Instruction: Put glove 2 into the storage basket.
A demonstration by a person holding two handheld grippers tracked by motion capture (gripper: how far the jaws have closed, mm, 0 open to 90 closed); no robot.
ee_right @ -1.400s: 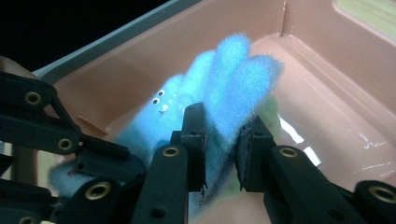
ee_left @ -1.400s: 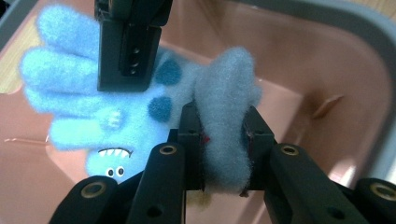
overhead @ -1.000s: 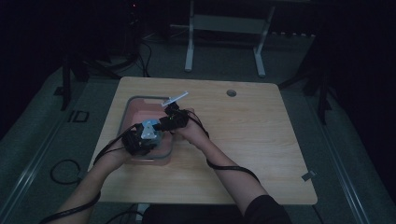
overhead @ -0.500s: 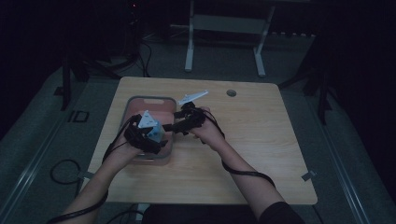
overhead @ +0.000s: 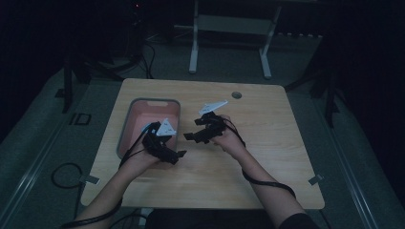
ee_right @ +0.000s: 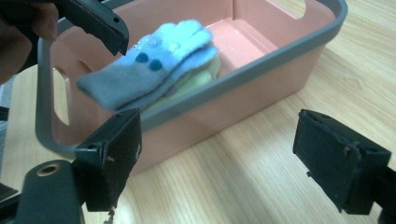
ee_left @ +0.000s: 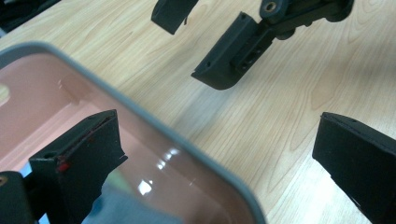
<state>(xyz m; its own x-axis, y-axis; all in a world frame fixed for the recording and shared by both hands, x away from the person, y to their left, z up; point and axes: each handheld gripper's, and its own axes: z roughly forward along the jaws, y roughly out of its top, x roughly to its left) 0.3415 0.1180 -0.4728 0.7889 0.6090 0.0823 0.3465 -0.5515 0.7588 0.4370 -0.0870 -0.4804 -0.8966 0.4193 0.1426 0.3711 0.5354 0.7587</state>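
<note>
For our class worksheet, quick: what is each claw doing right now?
Left claw: open, holding nothing, its jaws have just opened.
Right claw: open, holding nothing, its jaws have just opened.

Pink bin [ee_right: 261,88], grey rim. Blue glove [ee_right: 149,70]: grey cuff, dark blue dots. Light wood-grain counter [ee_right: 261,186]. Black jaws.

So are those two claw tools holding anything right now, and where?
Nothing is held. The left gripper and right gripper both stand open with bare jaws; the blue glove lies loose in the pink basket.
</note>
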